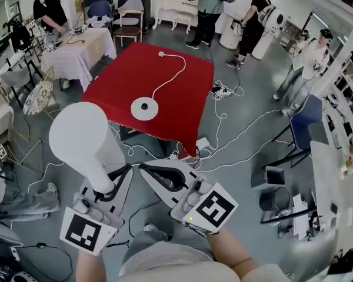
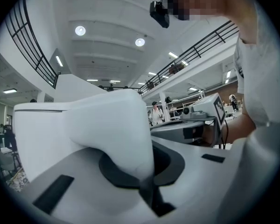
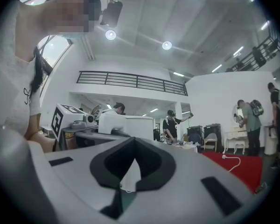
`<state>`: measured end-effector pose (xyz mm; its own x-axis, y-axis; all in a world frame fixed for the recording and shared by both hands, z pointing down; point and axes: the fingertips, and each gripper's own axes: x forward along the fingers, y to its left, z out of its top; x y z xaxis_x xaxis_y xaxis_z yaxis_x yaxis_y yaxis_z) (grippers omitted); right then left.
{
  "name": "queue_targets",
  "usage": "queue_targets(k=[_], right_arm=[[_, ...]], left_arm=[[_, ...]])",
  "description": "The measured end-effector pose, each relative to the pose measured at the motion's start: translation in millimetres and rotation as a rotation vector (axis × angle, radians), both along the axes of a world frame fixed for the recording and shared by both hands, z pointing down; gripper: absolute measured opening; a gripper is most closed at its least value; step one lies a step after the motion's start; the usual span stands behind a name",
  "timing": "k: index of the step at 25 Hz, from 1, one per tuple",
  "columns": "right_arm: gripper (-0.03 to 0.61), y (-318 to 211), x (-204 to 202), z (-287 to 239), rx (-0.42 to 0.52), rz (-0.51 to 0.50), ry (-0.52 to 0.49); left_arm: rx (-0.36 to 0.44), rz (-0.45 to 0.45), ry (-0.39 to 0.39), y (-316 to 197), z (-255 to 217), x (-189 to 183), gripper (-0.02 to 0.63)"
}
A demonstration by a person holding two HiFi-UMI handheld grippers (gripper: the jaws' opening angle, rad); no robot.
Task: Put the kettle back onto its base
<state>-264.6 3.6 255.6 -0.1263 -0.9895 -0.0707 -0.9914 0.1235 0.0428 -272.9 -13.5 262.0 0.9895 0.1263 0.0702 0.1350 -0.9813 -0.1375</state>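
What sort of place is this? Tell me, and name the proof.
Probably a big indoor hall used as a recording lab: loose cables trail over the floor, a railed balcony runs above, and other people stand around.

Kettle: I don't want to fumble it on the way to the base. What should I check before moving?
1. Left claw clamped on kettle: ok.
2. Right claw shut, empty, apart from kettle: ok.
3. Base top bare, on table: ok.
4. Cord runs away from base, not across it: ok.
5. Kettle above base: not ok, held short of the table.
6. Kettle's fill: cannot tell.
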Motion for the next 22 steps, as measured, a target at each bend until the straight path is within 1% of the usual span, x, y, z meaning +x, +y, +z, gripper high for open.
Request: queue_targets(k=[5,11,15,22], right_arm=[[0.006,2,8,-1,-0.015,0.041,0.026],[0.006,2,33,2,-0.012,0.037,0.021],[0.006,1,56,2,-0.012,-0.001,0.020],[0.006,5,116,-2,-0.015,-0.081,0.028]], left_arm=[[0.001,0.025,0.001,1,1,7,0.011],[-0.005,0.023,0.004,3,-1,31,0.011],[0.003,-0.014,0.010,3,-2,54,0.011],[-0.009,-0.102,0.017,8,-5,111,0.011]])
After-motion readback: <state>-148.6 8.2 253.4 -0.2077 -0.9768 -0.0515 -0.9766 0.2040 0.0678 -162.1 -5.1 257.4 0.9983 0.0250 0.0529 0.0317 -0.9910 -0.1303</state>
